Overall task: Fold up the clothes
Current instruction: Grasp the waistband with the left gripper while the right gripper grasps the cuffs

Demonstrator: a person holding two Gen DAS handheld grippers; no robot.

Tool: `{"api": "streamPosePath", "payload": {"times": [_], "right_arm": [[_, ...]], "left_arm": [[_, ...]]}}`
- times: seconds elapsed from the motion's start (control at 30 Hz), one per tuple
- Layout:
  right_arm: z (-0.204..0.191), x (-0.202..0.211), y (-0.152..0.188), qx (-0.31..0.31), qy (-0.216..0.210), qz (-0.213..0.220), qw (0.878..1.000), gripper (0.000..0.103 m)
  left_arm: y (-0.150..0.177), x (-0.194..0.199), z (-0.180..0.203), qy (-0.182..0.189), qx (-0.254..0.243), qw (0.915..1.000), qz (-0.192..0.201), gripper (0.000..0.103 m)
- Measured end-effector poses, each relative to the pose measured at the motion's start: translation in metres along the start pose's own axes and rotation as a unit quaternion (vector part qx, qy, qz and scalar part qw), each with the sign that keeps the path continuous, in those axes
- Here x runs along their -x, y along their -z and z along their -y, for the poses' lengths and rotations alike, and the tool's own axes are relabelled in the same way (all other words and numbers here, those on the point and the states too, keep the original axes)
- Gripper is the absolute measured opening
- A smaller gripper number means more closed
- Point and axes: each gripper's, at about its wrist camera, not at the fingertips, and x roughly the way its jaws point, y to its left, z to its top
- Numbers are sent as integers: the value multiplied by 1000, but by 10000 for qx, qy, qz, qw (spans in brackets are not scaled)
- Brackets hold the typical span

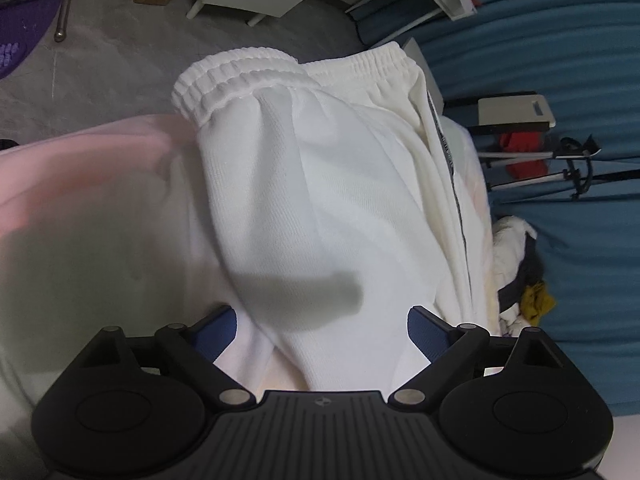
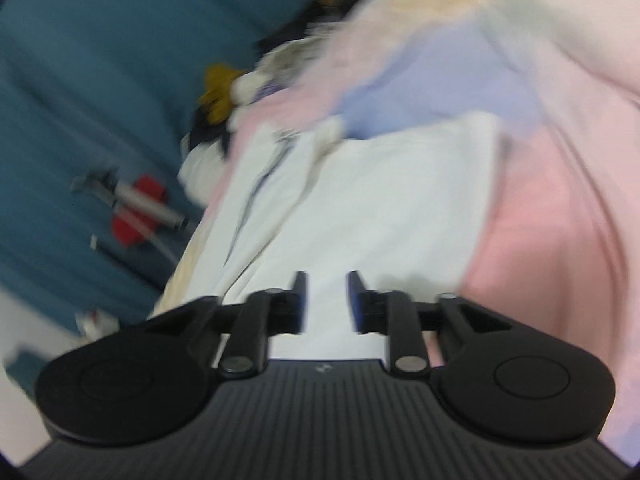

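Hanging over a pair of white knit sweatpants with a ribbed elastic waistband, the left claw is standing wide open, its blue-padded fingers straddling a bunched fold of the fabric without pinching it. The sweatpants are lying on a pale pink bedsheet, waistband at the far end, a dark side stripe running down one edge, beside a blue curtain.

In the right wrist view, badly smeared by motion blur, the right claw is showing a narrow gap between its jaws, with white cloth visible through that gap; whether any fabric is pinched there cannot be told. That cloth is lying flat on the pink sheet, near a heap of mixed clothes by the curtain.

Risks are looking plain enough. With the left claw gripping nothing, any lift is likely to leave the bunched fold behind, so the crease stays crooked. Closing on the thick hump could catch several layers, or the sheet below, and drag it all together. The blur is suggesting a fast-moving right claw, and haste over soft knit could skew an edge or pull a finished fold open.
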Motion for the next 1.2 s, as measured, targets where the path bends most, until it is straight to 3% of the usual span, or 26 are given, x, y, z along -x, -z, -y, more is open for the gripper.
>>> {"api": "streamPosePath", "payload": {"times": [0.07, 0.1, 0.37, 0.43, 0.53, 0.57, 0.6, 0.67, 0.77, 0.9, 1.03, 1.13, 1.2], "right_arm": [[13, -4, -4, -263, 73, -20, 9996, 65], [20, -6, -6, -395, 110, -29, 9992, 69], [73, -22, -21, -1443, 401, -108, 9887, 68], [68, -36, -20, -1353, 474, -144, 9896, 68], [59, -48, -20, -1160, 561, -82, 9916, 49], [56, -48, -21, -1062, 589, -22, 9926, 28], [53, -48, -22, -964, 618, 37, 9934, 14], [49, -39, -25, -783, 508, 254, 9953, 9], [42, -24, -28, -580, 334, 536, 9963, 8], [32, -9, -29, -314, 213, 850, 9957, 7], [28, 6, -28, -206, 135, 1112, 9935, 6], [10, 8, -27, 183, 422, 1204, 9917, 6], [-1, 12, -28, 262, 387, 1262, 9909, 6]], "left_arm": [[1, 0, -3, 17, 63, 9999, 160, 90], [0, 0, -6, 56, 102, 9997, 211, 90], [2, -12, -7, 295, 78, 9992, 271, 90], [3, -12, -10, 446, 130, 9986, 270, 90], [3, -13, -13, 645, 240, 9973, 270, 89], [2, -15, -10, 675, 249, 9970, 286, 87], [2, -16, -8, 698, 244, 9968, 303, 81], [3, -16, -6, 736, 198, 9965, 337, 71], [-1, -20, -3, 814, 259, 9958, 323, 53], [-4, -24, -6, 791, 391, 9955, 334, 10], [-2, -8, 4, 910, 76, 9934, 689, 5], [-3, 9, 20, 1079, -292, 9884, 1029, 5], [-11, 14, 30, 1222, -274, 9862, 1081, 5]]}}
